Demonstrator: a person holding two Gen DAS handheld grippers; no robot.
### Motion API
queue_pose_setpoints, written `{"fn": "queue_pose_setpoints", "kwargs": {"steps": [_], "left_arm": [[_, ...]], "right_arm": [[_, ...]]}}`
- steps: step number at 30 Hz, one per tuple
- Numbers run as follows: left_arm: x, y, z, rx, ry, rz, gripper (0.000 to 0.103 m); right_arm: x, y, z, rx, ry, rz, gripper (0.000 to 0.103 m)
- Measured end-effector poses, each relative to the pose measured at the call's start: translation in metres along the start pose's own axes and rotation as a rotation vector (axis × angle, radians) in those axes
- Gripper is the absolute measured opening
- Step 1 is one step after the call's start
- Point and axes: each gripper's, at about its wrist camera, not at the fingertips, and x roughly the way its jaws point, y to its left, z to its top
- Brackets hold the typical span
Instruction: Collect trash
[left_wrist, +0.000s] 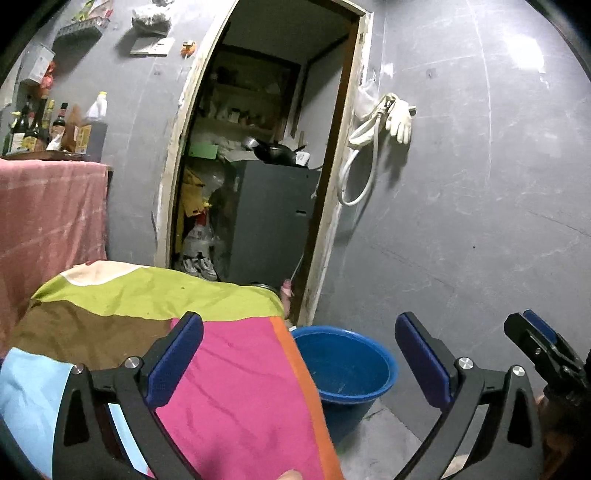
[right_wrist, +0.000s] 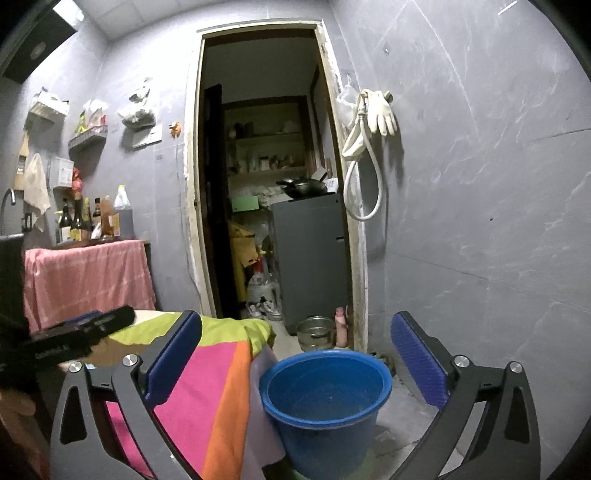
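Observation:
A blue plastic bucket (left_wrist: 343, 365) stands on the floor beside a table draped in a patchwork cloth (left_wrist: 229, 387); it also shows in the right wrist view (right_wrist: 325, 391), and looks empty. My left gripper (left_wrist: 299, 354) is open and empty, above the cloth's right edge and the bucket. My right gripper (right_wrist: 295, 354) is open and empty, in front of the bucket and above it. The right gripper shows at the left wrist view's right edge (left_wrist: 539, 339); the left gripper shows at the right wrist view's left edge (right_wrist: 74, 332). No trash item is visible.
An open doorway (right_wrist: 273, 184) leads to a storeroom with a grey cabinet (right_wrist: 314, 258), a wok and shoes. A metal pot (right_wrist: 316, 332) sits on the floor by the door. A pink-draped counter (right_wrist: 88, 273) holds bottles. Gloves and a hose (right_wrist: 369, 122) hang on the grey wall.

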Motion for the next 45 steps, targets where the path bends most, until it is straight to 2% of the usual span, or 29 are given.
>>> {"fn": "queue_pose_setpoints", "kwargs": {"steps": [9,21,45], "left_arm": [[-0.024,0.001,-0.011,0.02,-0.02,0.037,0.102],[-0.037,-0.001,-0.062,0.071,0.004,0.118,0.102],[-0.036,0.008,-0.072,0.052,0.021,0.125,0.102]], "right_arm": [[-0.023,0.005,-0.017,-0.009,-0.008,-0.02,0.103],[-0.035,0.005,-0.047,-0.03,0.019,-0.076,0.103],[-0.033,0.001,-0.051,-0.022,0.043,-0.083,0.103]]}}
